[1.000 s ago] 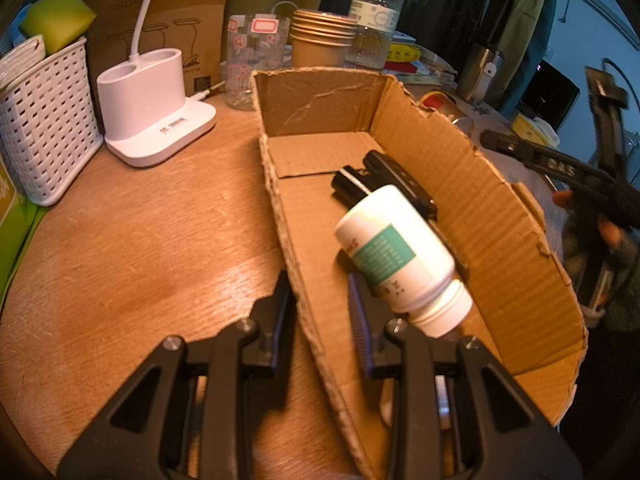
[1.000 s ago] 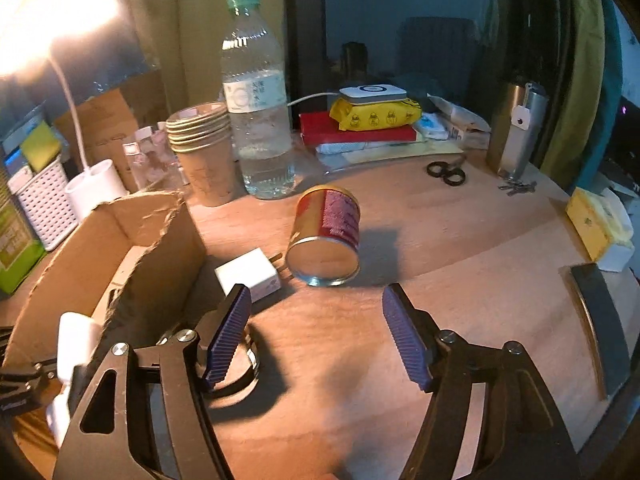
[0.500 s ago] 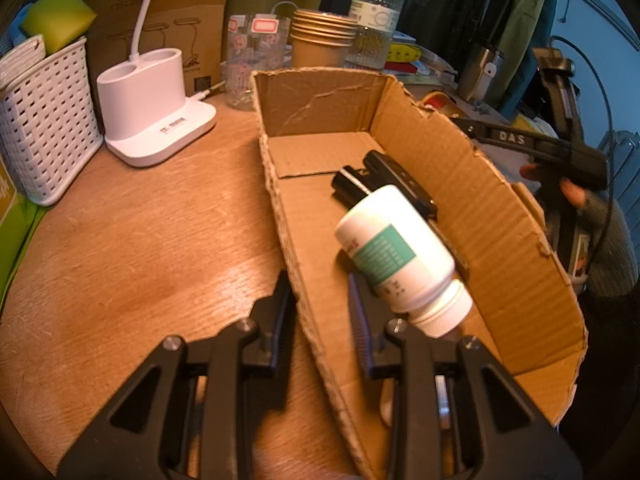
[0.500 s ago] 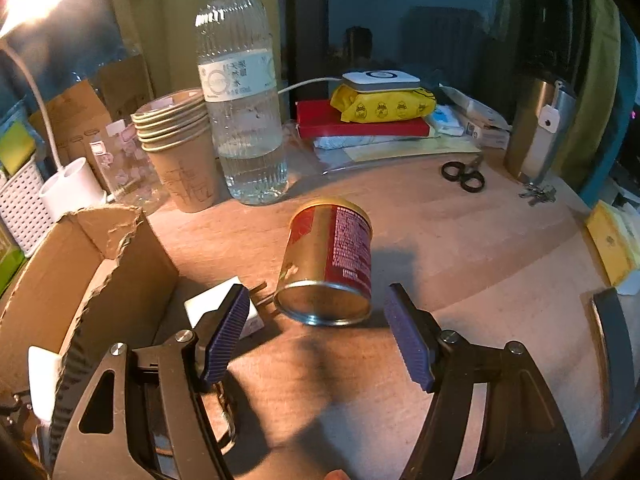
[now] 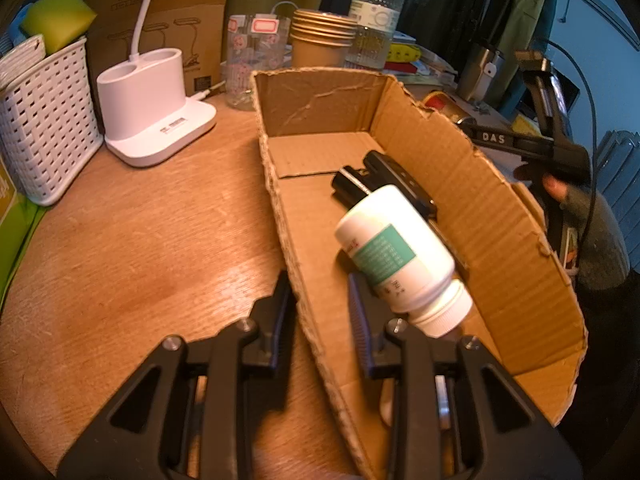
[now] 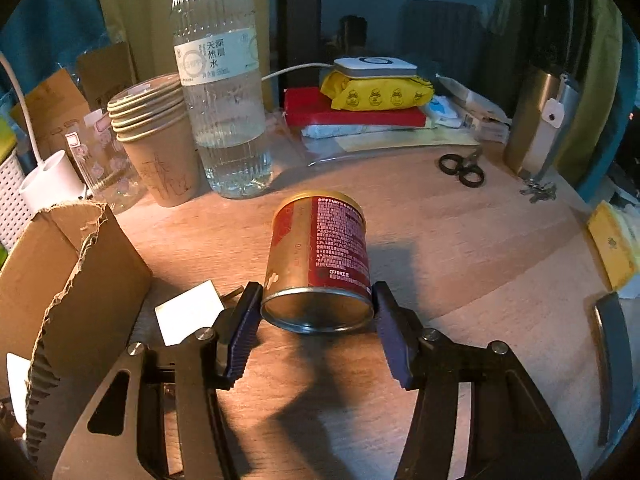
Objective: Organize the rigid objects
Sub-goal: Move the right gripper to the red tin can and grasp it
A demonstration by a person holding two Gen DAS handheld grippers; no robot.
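From the left wrist: left gripper (image 5: 320, 304) straddling the near wall of the cardboard box (image 5: 480, 184), one finger outside and one inside — closed on that wall or merely around it, cannot tell. Inside the box, a white pill bottle (image 5: 394, 248) lying on its side, cap toward the camera, against a black device (image 5: 396, 184). From the right wrist: right gripper (image 6: 316, 312) spread wide around the red-and-gold tin can (image 6: 320, 256), lying on its side on the wooden table (image 6: 460, 240) just beside the box, open end toward the camera; pads at the rim on either side, not visibly squeezing. Probably light, stiff, smooth metal — prone to rolling and slipping; best clamped across the round body near mid-length.
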